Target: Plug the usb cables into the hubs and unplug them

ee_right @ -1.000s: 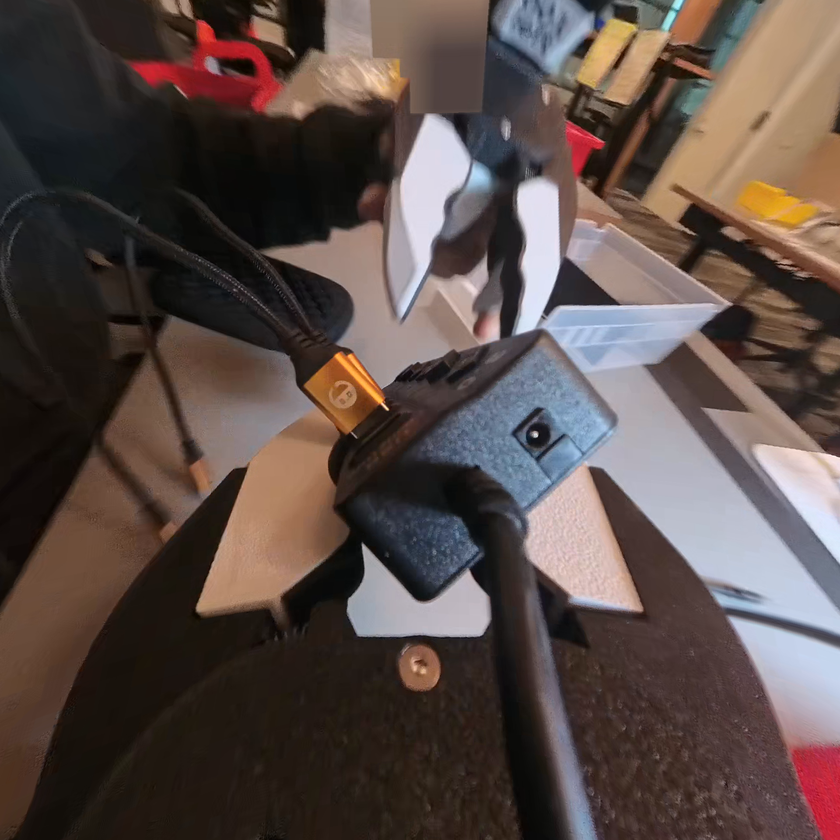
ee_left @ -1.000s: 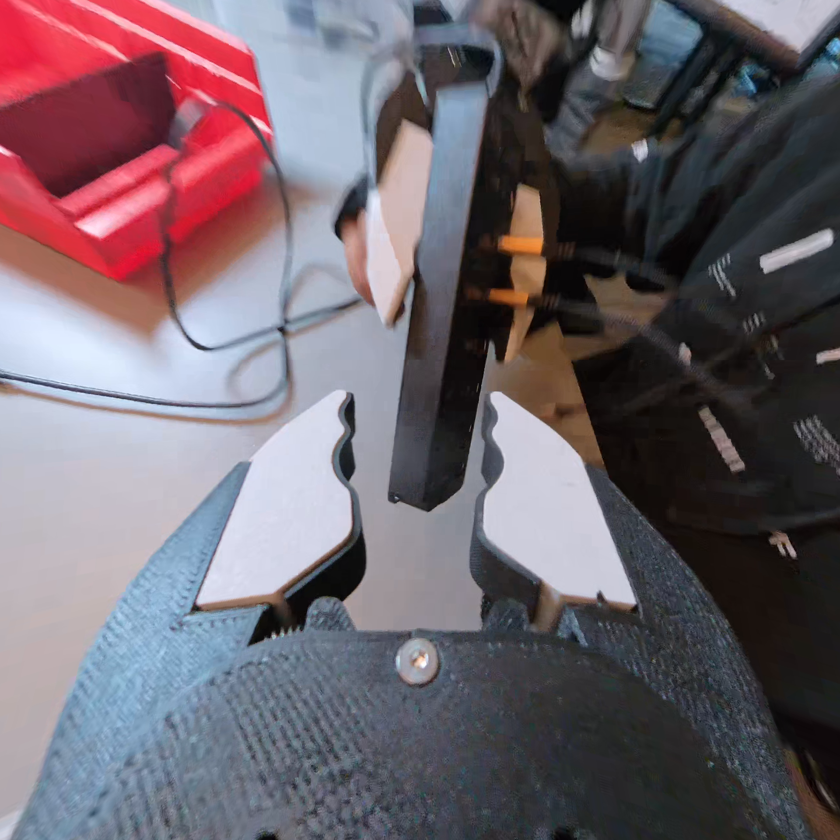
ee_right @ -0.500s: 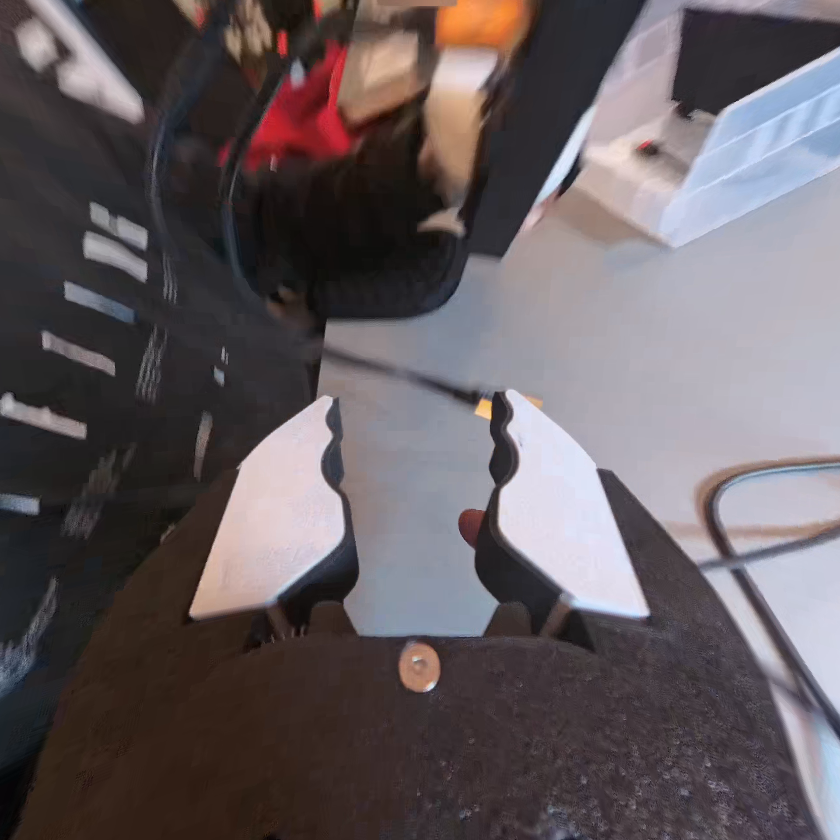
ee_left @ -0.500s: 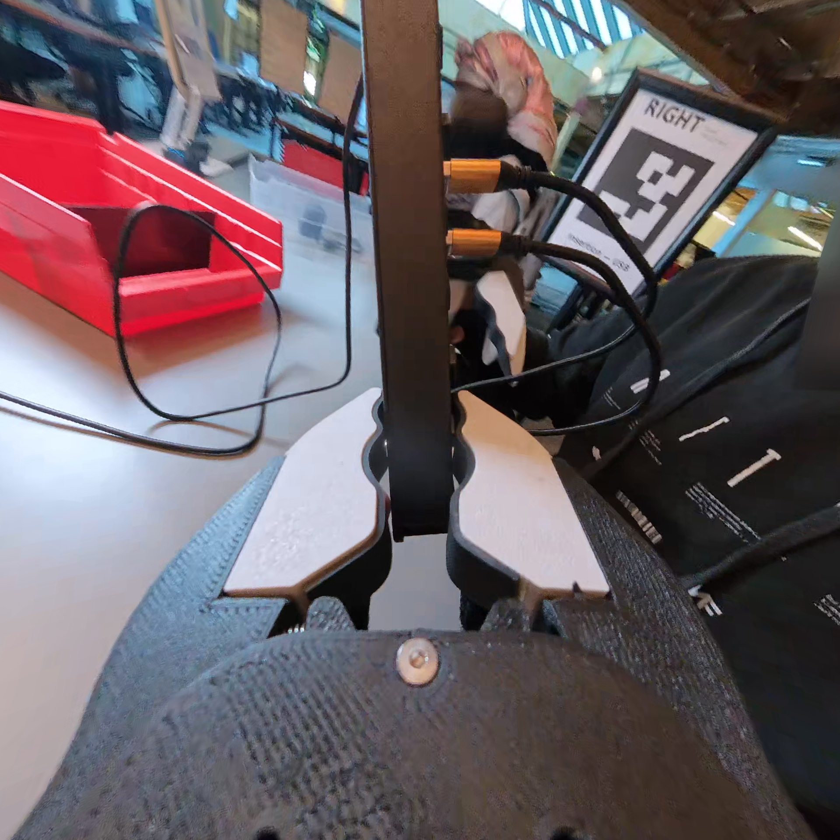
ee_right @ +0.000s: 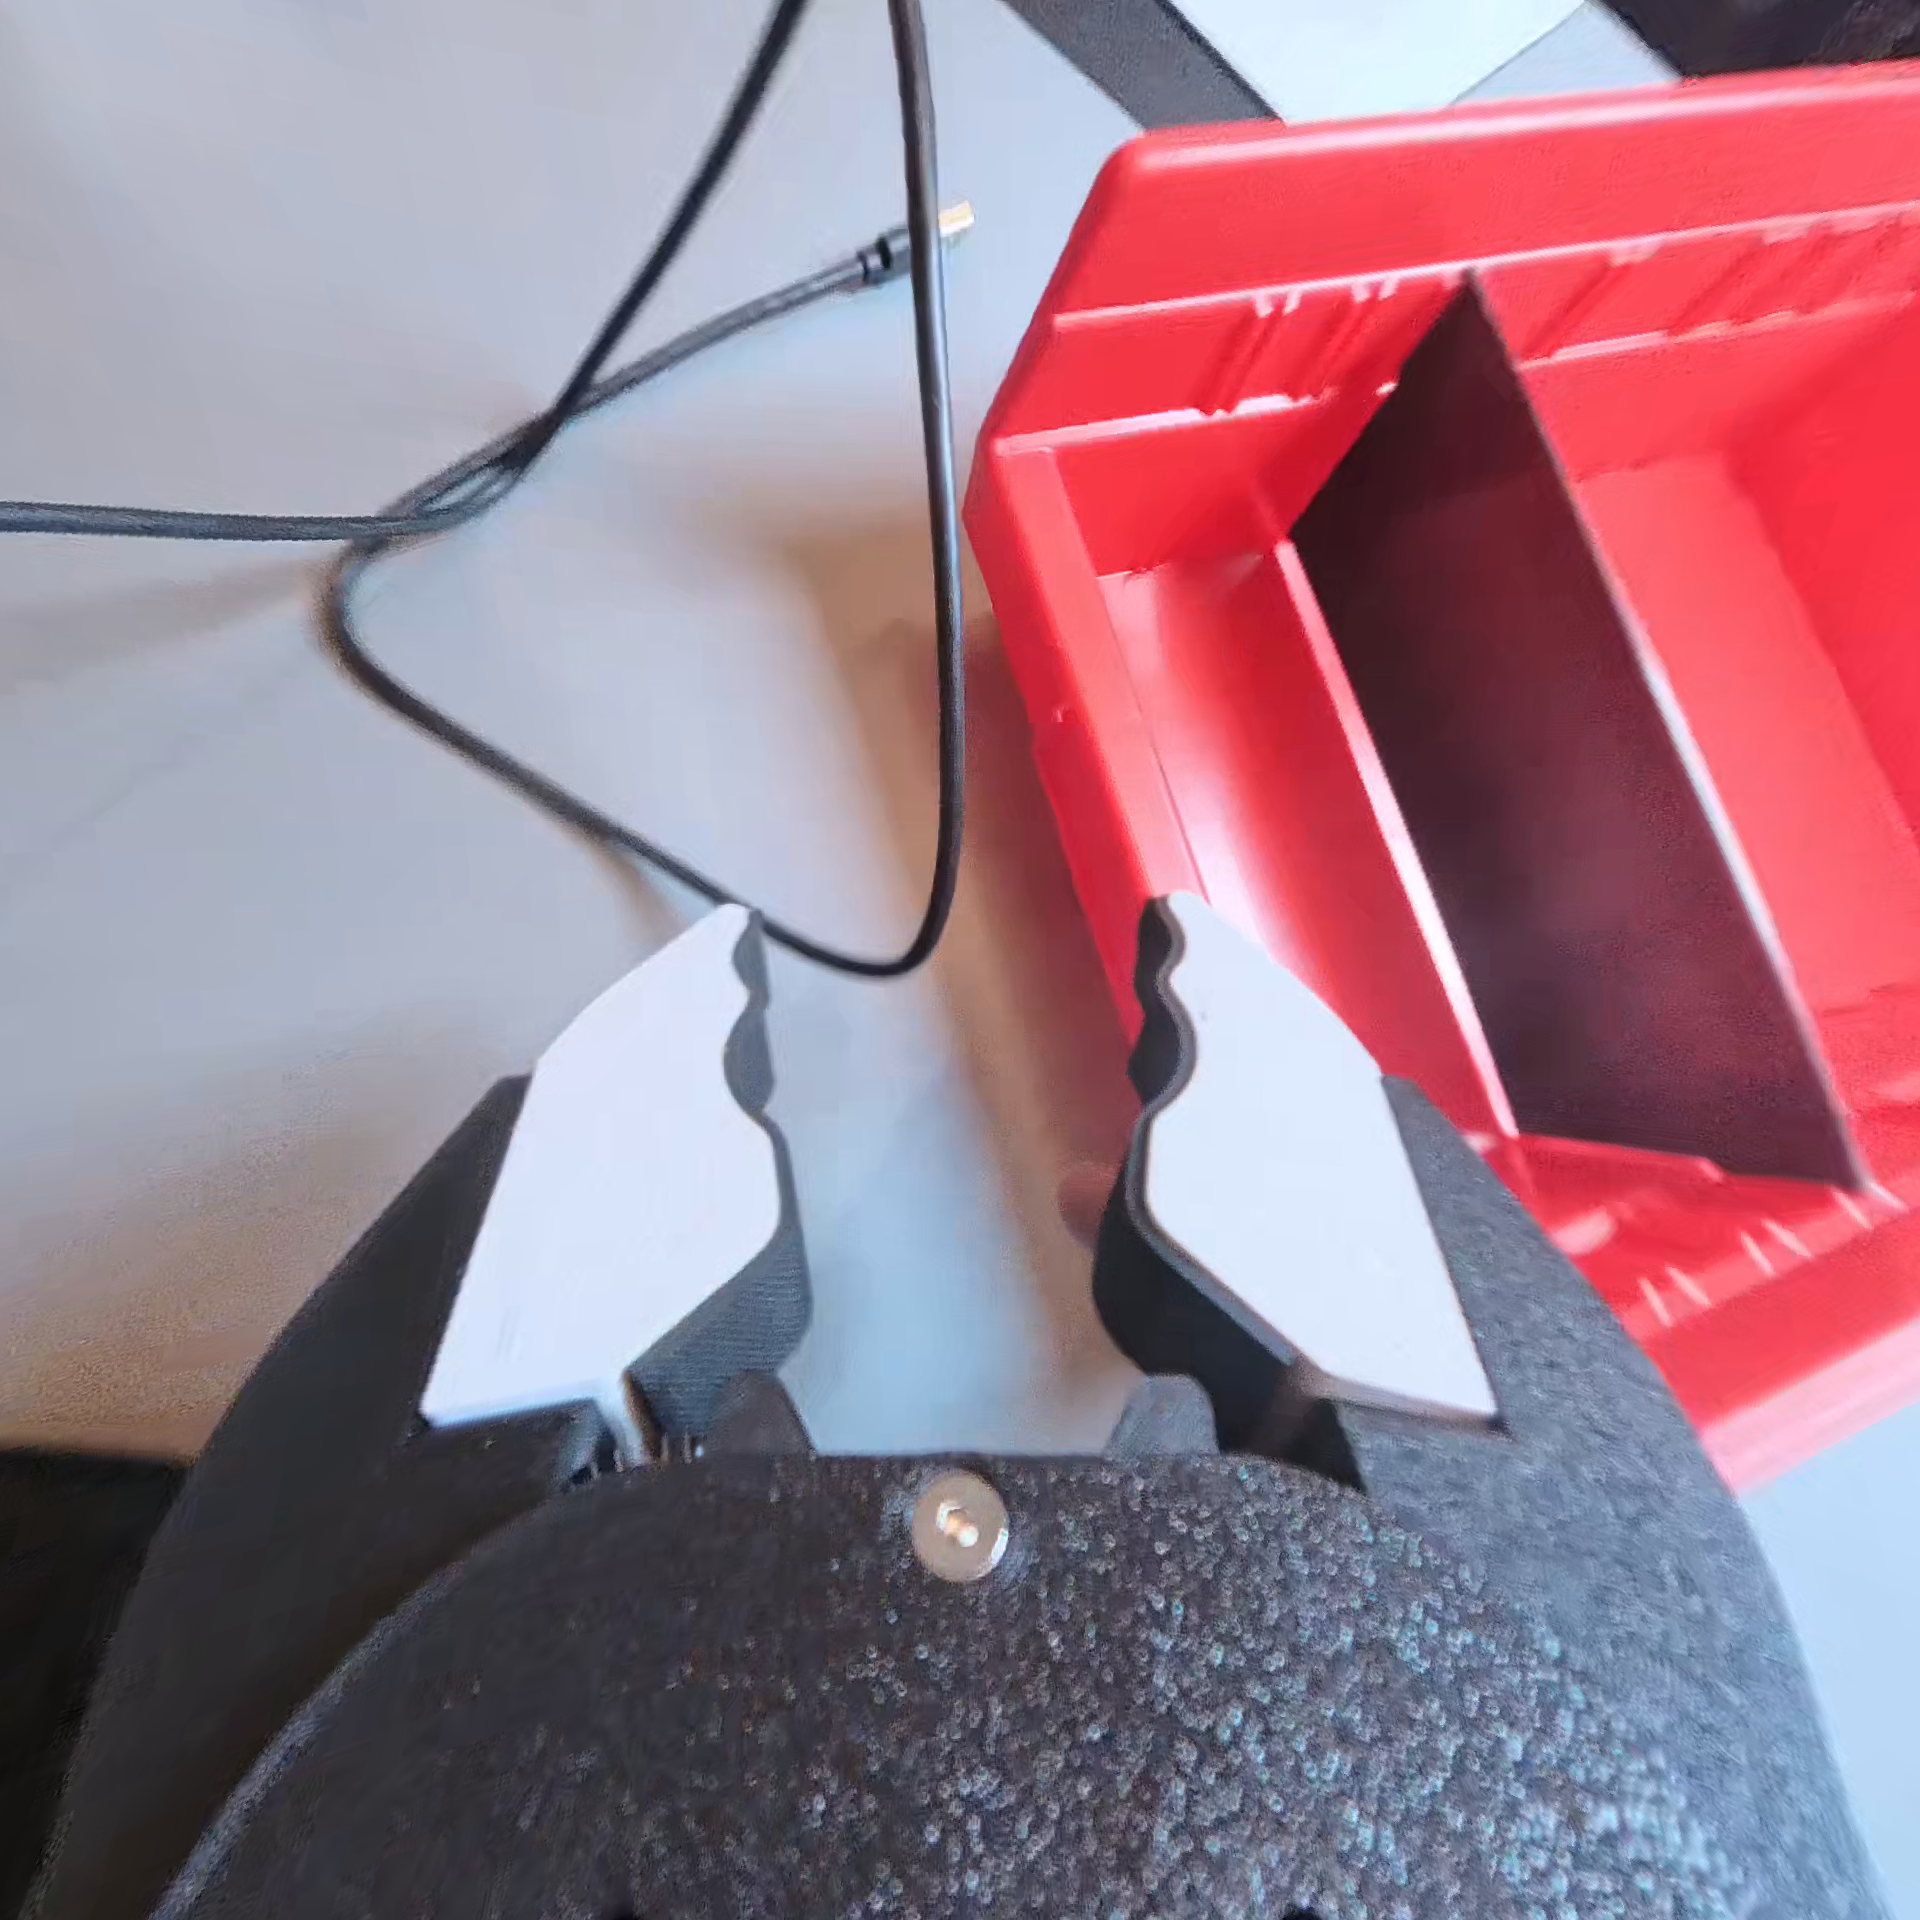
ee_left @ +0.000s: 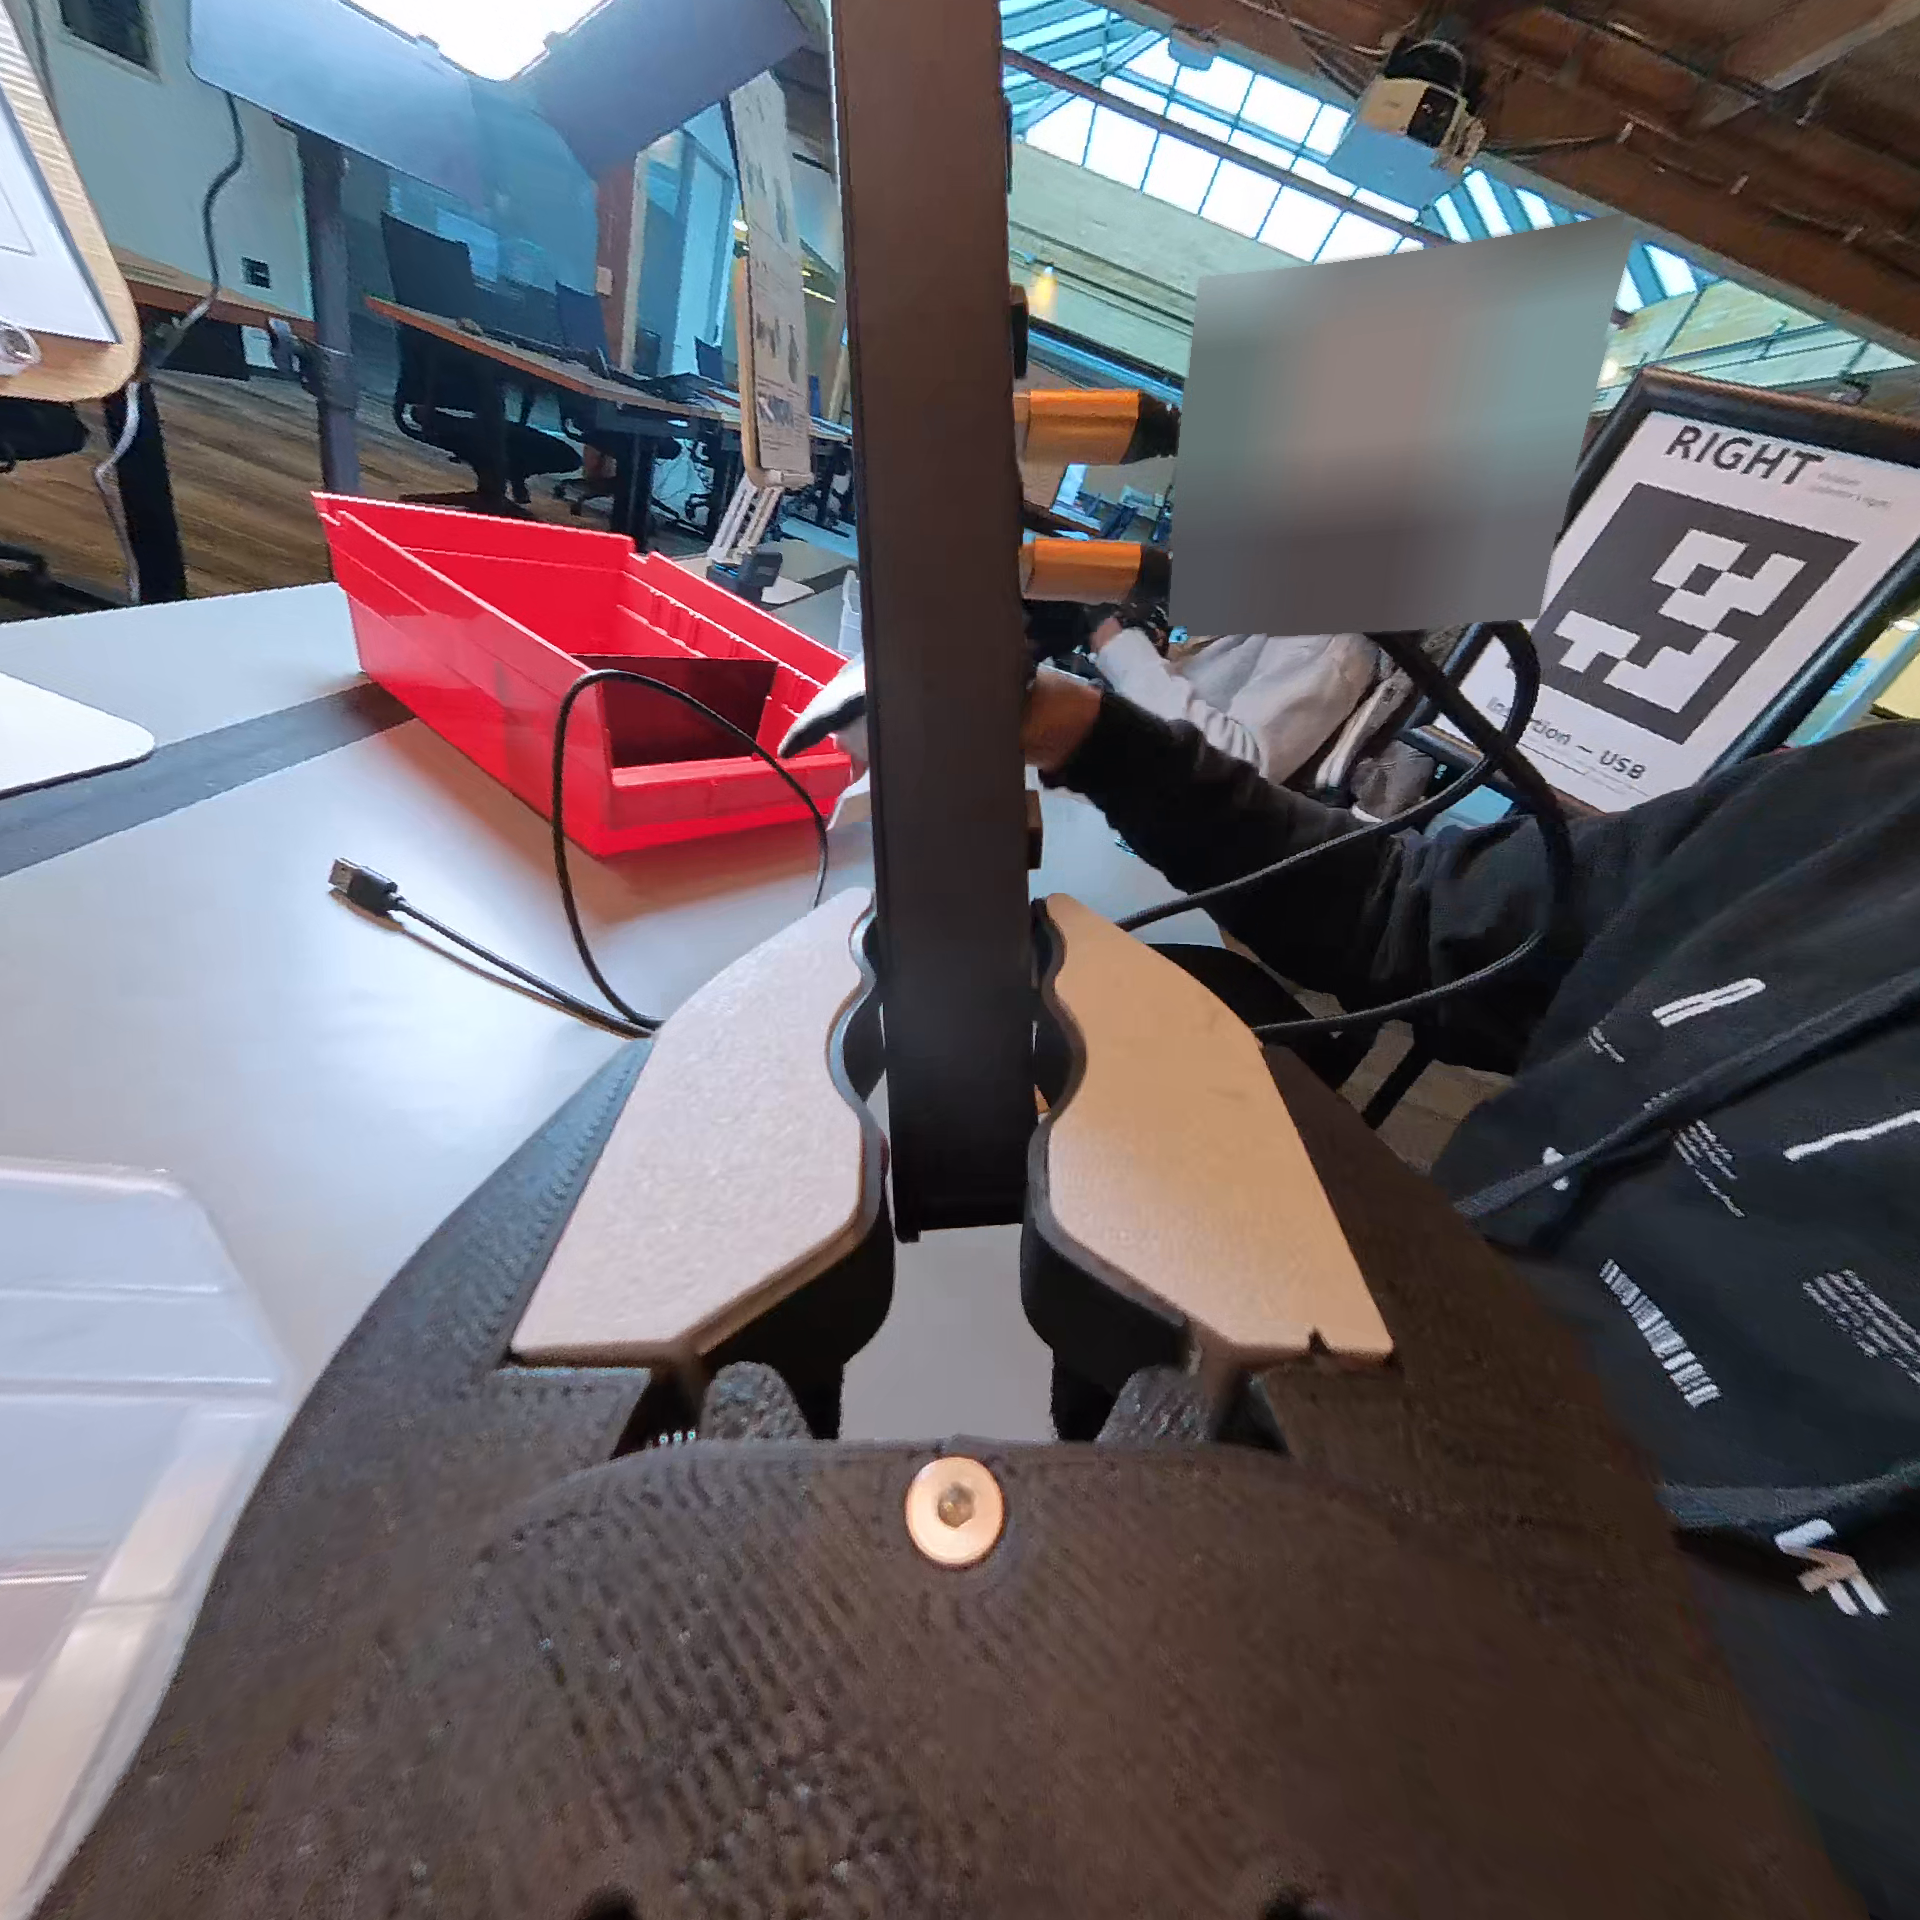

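I see a smooth grey counter (ee_left: 208,1039) carrying a glossy red plastic bin (ee_right: 1558,727) with a dark rectangular divider inside. My left gripper (ee_left: 956,1049) is clamped on the lower end of a long, flat matte black hub (ee_left: 925,520), held upright above the counter. Two orange-shelled plugs (ee_left: 1081,426) sit in the hub's right side. Thin black cables (ee_right: 940,520) loop on the counter beside the bin. My right gripper (ee_right: 951,1039) stands apart, holding nothing, just above the counter.
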A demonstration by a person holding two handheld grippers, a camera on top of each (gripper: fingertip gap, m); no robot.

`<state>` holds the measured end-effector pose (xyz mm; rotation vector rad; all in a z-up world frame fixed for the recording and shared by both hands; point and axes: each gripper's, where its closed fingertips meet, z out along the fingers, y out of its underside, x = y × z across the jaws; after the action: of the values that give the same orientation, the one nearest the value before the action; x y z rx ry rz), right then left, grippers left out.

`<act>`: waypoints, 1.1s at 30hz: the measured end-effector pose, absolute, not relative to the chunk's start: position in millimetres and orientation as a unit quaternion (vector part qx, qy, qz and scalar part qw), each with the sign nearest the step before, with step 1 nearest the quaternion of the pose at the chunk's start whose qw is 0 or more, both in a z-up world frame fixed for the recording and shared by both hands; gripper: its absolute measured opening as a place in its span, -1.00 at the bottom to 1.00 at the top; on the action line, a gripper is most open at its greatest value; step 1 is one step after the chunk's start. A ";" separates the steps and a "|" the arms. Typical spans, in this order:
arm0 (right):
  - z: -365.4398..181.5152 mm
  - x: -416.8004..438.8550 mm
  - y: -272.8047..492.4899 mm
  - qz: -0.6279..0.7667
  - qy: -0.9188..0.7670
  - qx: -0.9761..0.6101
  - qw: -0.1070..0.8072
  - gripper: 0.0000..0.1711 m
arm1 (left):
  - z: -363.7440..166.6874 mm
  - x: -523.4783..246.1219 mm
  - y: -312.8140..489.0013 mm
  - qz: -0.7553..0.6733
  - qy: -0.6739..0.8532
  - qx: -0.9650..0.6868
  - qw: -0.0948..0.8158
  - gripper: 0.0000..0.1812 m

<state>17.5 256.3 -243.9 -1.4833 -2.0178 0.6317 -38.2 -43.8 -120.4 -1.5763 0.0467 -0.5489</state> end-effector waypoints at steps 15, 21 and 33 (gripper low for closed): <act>-82.0 85.9 48.0 0.193 -0.937 -0.038 0.290 -0.95 | -183.9 -63.4 -12.9 -0.042 -0.060 -0.840 0.537 -0.72; -98.2 7.6 34.7 0.097 -0.923 0.017 0.371 -0.93 | -197.8 -10.3 -2.7 0.056 0.098 -0.871 0.477 -0.72; -149.0 6.6 37.1 0.160 -0.963 -0.090 0.197 -0.52 | -213.0 -8.8 -20.7 0.064 0.155 -0.886 0.433 -0.73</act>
<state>6.6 37.1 -149.0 -0.2518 -2.6957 0.4487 -8.8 -20.7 -213.0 -2.2065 0.3861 0.1584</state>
